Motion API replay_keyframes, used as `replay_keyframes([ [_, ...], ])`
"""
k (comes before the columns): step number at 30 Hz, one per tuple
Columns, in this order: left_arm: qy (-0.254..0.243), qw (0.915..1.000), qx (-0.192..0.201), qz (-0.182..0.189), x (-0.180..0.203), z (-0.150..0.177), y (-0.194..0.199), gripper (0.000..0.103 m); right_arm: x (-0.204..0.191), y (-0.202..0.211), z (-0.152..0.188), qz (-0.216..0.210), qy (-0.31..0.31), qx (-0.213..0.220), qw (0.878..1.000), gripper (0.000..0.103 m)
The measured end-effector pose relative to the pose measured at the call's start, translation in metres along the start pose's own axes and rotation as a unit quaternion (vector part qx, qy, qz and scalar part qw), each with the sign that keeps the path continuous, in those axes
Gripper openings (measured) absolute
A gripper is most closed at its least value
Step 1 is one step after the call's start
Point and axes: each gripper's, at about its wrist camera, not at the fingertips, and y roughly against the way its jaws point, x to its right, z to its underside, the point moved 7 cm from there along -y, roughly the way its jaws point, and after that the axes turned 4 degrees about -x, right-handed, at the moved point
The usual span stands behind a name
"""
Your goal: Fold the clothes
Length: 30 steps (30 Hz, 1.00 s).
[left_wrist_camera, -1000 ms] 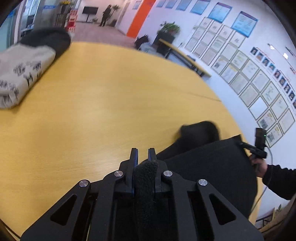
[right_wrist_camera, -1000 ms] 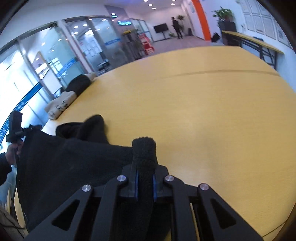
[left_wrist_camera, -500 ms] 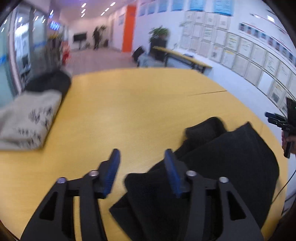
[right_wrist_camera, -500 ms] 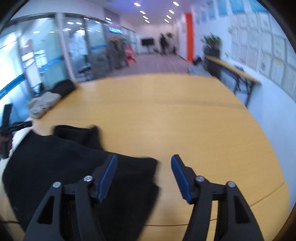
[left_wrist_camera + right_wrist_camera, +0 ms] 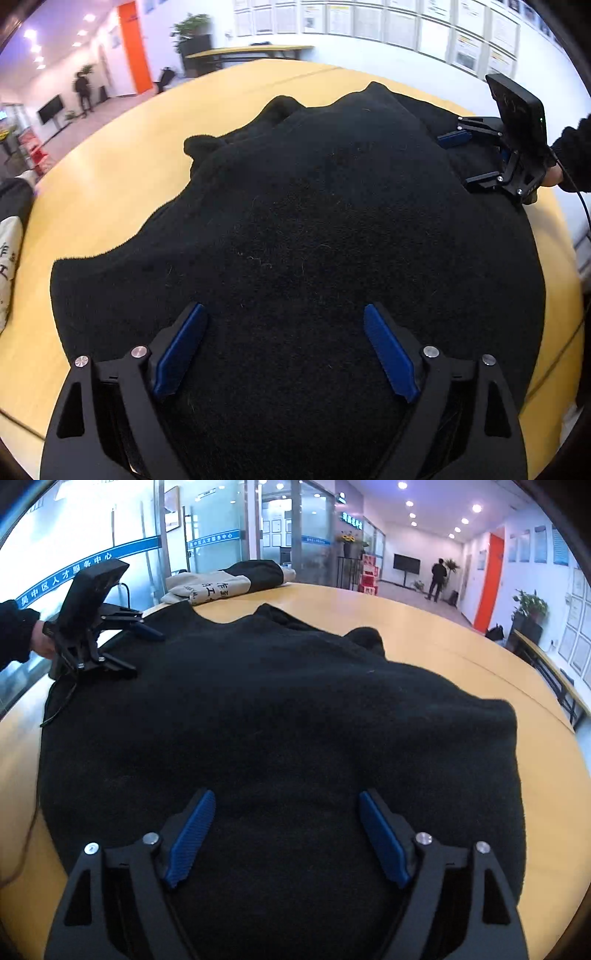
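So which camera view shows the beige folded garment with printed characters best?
The right wrist view. There the beige garment lies whole at the far edge of the table, with a dark piece against it and its print visible. The left wrist view shows only a sliver of it, cut by the left image edge.

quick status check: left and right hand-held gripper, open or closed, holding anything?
Left hand-held gripper: open, holding nothing, over the black garment.
Right hand-held gripper: open, holding nothing, over the same garment.
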Motion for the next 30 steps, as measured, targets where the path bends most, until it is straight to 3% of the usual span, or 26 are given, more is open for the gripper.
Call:
replay_keyframes([
  [5, 0.036, 0.9986, 0.008, -0.037, -0.009, -0.012, -0.008, 0.094, 0.042, -0.026, -0.029, -0.026, 0.015, -0.049, 0.998, 0.085],
  [8, 0.039, 0.9970, 0.007, -0.066, -0.003, -0.017, 0.004, 0.090, 0.055, -0.016, -0.037, -0.029, -0.002, -0.089, 0.996, 0.083],
  [11, 0.033, 0.9969, 0.056, -0.044, 0.022, -0.022, 0.044, 0.092, 0.058, -0.007, -0.023, -0.011, -0.021, -0.098, 0.995, 0.086],
  [13, 0.035, 0.9972, 0.049, -0.043, 0.032, -0.012, 0.046, 0.095, 0.059, -0.001, -0.014, 0.001, -0.034, -0.105, 0.994, 0.089],
  [16, 0.028, 0.9982, 0.003, -0.053, 0.028, 0.017, 0.021, 0.096, 0.062, 0.008, 0.001, 0.004, -0.040, -0.089, 0.995, 0.089],
  [18, 0.035, 0.9983, 0.005, -0.047, 0.023, 0.019, 0.016, 0.102, 0.066, 0.019, 0.005, 0.012, -0.037, -0.082, 0.996, 0.089],
  [21, 0.022, 0.9985, -0.009, -0.049, 0.021, 0.014, 0.016, 0.103, 0.088, 0.047, 0.023, 0.047, -0.042, -0.097, 0.993, 0.089],
  [23, 0.006, 0.9983, -0.019, -0.055, 0.024, 0.011, 0.021, 0.099, 0.114, 0.084, 0.056, 0.084, -0.073, -0.118, 0.987, 0.089],
  [26, -0.001, 0.9983, -0.002, -0.058, 0.021, -0.009, 0.051, 0.095, 0.146, 0.140, 0.090, 0.084, -0.168, -0.112, 0.976, 0.088],
  [30, -0.021, 0.9973, 0.044, -0.054, 0.037, -0.052, 0.106, 0.095, 0.148, 0.174, 0.115, -0.005, -0.303, -0.066, 0.951, 0.088],
])
